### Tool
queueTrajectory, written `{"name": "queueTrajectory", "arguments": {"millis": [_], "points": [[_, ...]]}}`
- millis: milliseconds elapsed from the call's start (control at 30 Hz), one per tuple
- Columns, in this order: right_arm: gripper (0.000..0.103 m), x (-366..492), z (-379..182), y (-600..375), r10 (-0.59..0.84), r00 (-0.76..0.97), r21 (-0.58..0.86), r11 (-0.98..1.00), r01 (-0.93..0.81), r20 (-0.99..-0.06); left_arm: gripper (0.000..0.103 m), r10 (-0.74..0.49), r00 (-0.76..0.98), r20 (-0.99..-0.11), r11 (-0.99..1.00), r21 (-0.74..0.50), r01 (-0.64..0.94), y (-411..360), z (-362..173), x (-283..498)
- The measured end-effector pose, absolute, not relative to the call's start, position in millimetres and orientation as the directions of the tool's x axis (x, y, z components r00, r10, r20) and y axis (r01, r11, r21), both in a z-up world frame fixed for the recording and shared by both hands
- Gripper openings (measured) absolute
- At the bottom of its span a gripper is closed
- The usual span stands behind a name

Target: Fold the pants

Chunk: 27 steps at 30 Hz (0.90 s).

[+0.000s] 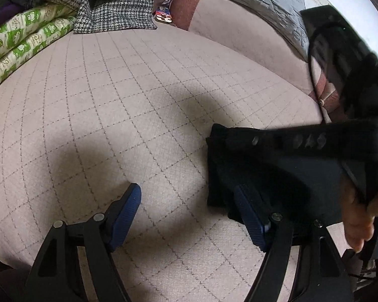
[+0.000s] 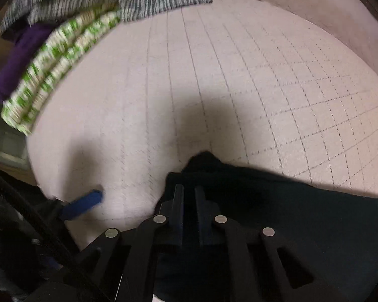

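Hovering left gripper (image 1: 186,214) spread wide | right gripper (image 2: 189,201) clamping black pants (image 2: 302,214)

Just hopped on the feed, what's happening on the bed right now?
A person is folding black pants on a pink quilted bedspread. The right gripper is shut on the pants fabric. The left gripper is open beside the pants, one blue pad at their edge. Other folded clothes sit at the far side.

A bedroom: quilted mattress pad (image 1: 113,95), folded bedding (image 1: 25,32), clothes.
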State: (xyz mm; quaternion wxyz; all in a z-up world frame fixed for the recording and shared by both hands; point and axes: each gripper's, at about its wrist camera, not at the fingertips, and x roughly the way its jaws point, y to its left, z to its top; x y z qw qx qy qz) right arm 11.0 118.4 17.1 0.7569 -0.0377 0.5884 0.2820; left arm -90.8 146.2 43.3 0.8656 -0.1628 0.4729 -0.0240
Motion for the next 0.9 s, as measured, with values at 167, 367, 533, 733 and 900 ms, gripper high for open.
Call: {"name": "queueTrajectory", "arguments": {"millis": [167,367,533,733,900], "points": [[0.005,39.7,15.5,121.0,0.450,0.151,0.376,0.855,-0.358,-0.880,0.076,-0.215,0.547,-0.809,0.939,-0.325,-0.112,145.3,43.1,-91.0],[0.042,34.4,21.3,114.4,0.452,0.145,0.378,0.852,-0.363,-0.880,0.076,-0.227,0.552,-0.802,0.921,-0.362,-0.147,157.8,43.8,-93.8],[0.056,4.5,37.6,126.8,0.351,0.148,0.236,0.833,-0.500,-0.925,0.076,-0.252,0.544,-0.800,0.913,-0.383,-0.141,158.3,45.4,-95.1],[0.030,8.7,3.7,131.0,0.144,0.143,0.058,0.874,-0.483,-0.979,0.076,-0.246,0.548,-0.800,0.909,-0.387,-0.155,165.0,47.2,-102.0],[0.017,19.8,24.5,100.2,0.272,0.157,0.196,0.903,-0.382,-0.949,0.076,-0.256,0.560,-0.788,0.884,-0.426,-0.194,180.3,48.0,-104.6]]}}
